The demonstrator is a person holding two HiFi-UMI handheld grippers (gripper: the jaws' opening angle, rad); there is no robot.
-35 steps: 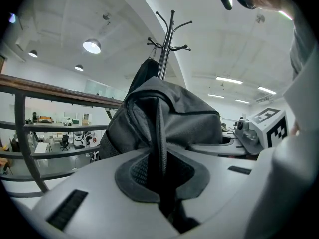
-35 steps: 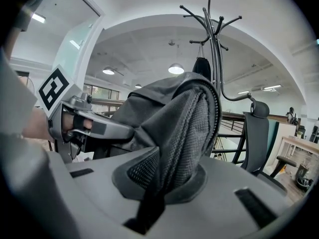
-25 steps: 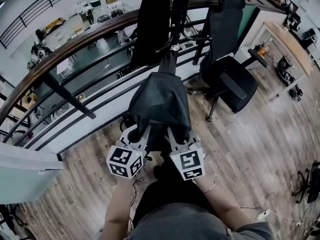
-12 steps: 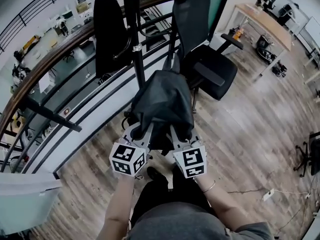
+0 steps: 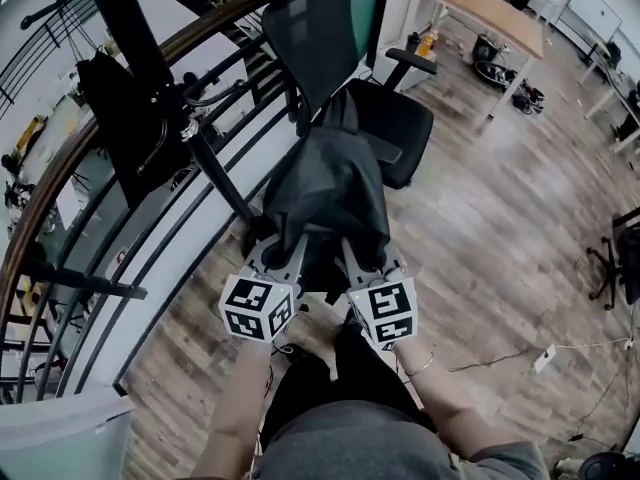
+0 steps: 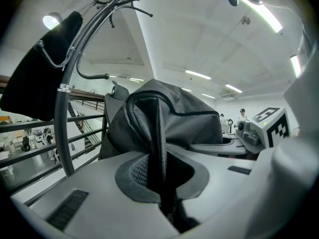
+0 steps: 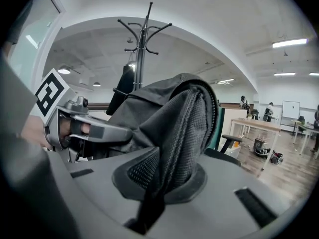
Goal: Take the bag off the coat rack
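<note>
Since the earlier frame the coat rack (image 5: 150, 58) has slid from top centre to the upper left of the head view. The bag (image 5: 330, 193) now sits clear of its hooks, in front of the office chair (image 5: 400, 128). I read no words anywhere; the only print is the black-and-white square markers on the two cubes. Both forearms reach forward side by side. The left gripper (image 5: 283, 258) and right gripper (image 5: 355, 258) point ahead and slightly down, close together. In the left gripper view the jaws are clamped on a mesh strap (image 6: 157, 133) of the bag. In the right gripper view the jaws pinch the other strap (image 7: 184, 133). A dark garment (image 5: 110, 98) hangs on the rack.
</note>
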